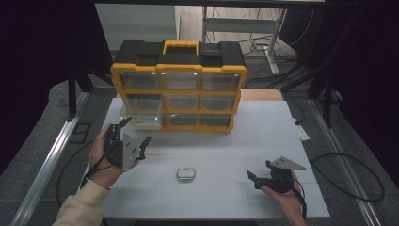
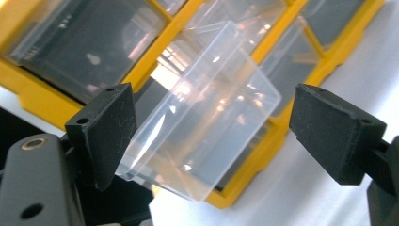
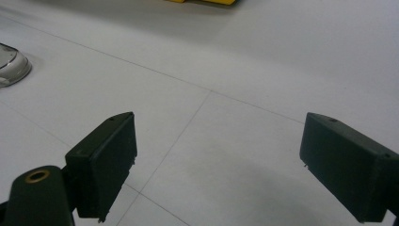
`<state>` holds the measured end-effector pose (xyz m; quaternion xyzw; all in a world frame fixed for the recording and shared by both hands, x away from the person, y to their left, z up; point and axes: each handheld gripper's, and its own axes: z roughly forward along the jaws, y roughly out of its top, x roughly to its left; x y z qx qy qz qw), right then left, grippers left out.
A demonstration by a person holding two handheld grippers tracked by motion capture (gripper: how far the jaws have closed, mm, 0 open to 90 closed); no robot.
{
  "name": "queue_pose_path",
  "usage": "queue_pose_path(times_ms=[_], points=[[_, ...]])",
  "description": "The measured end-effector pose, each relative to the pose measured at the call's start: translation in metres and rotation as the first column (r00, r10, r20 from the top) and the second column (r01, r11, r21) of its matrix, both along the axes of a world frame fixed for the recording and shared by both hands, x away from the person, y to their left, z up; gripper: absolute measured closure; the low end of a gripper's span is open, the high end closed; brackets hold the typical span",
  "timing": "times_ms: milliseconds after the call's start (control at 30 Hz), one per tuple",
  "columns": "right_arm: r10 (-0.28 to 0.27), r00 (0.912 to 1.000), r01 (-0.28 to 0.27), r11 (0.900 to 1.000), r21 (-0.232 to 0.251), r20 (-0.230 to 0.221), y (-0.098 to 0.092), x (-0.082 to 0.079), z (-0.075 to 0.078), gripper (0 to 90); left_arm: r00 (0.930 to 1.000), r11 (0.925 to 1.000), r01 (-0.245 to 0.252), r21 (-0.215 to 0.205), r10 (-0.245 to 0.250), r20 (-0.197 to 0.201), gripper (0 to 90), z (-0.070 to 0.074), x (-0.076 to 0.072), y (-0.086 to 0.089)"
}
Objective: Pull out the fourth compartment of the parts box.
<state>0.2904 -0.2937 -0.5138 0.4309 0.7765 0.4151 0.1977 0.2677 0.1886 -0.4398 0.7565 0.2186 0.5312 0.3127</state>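
The clear drawer (image 1: 141,120) at the bottom left of the yellow organiser (image 1: 179,92) is hard to read from above: it stands pulled out toward the near side, but its see-through walls melt into the white table (image 1: 263,136), and only glints mark its rim. From the left gripper view the drawer (image 2: 207,113) shows better, tilted across the picture, its near corner partly covered by one black jaw; I cannot tell whether anything lies inside. The left gripper (image 1: 131,134) hangs just near of the drawer, its jaws well apart with the drawer's front in the gap and neither pad pressing on it. What the other drawers of the organiser hold is lost behind dull, reflecting fronts. The right gripper (image 1: 256,178) rests low on the near right of the table, its jaws spread wide on nothing but bare tabletop; the hand behind it is cut off by the bottom edge. Between the two hands, near the middle of the table, lies a small oval ring (image 1: 186,173), well apart from both grippers; in the right gripper view it (image 3: 11,66) is clipped by the left edge. The stretch of table from the organiser to the near edge is open, and the right side has free room out to its edge.
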Motion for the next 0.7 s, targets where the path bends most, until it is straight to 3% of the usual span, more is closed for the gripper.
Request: queue_pose_path(times_ms=[333, 633, 700], points=[[-0.005, 1.0000, 0.005, 1.000, 0.002, -0.001, -0.001, -0.001, 0.000, 12.1, 0.9954, 0.9960, 0.060, -0.067, -0.065, -0.071, 15.5, 0.003, -0.006, -0.004], [-0.003, 1.0000, 0.003, 1.000, -0.002, 0.001, -0.001, -0.001, 0.000, 12.1, 0.9932, 0.9939, 0.069, -0.086, -0.076, -0.088, 15.6, 0.004, -0.012, -0.004], [-0.002, 1.0000, 0.002, 1.000, -0.001, 0.002, -0.001, -0.001, 0.000, 12.1, 0.9917, 0.9918, 0.070, -0.107, -0.080, -0.100, 15.5, 0.004, -0.014, -0.002]])
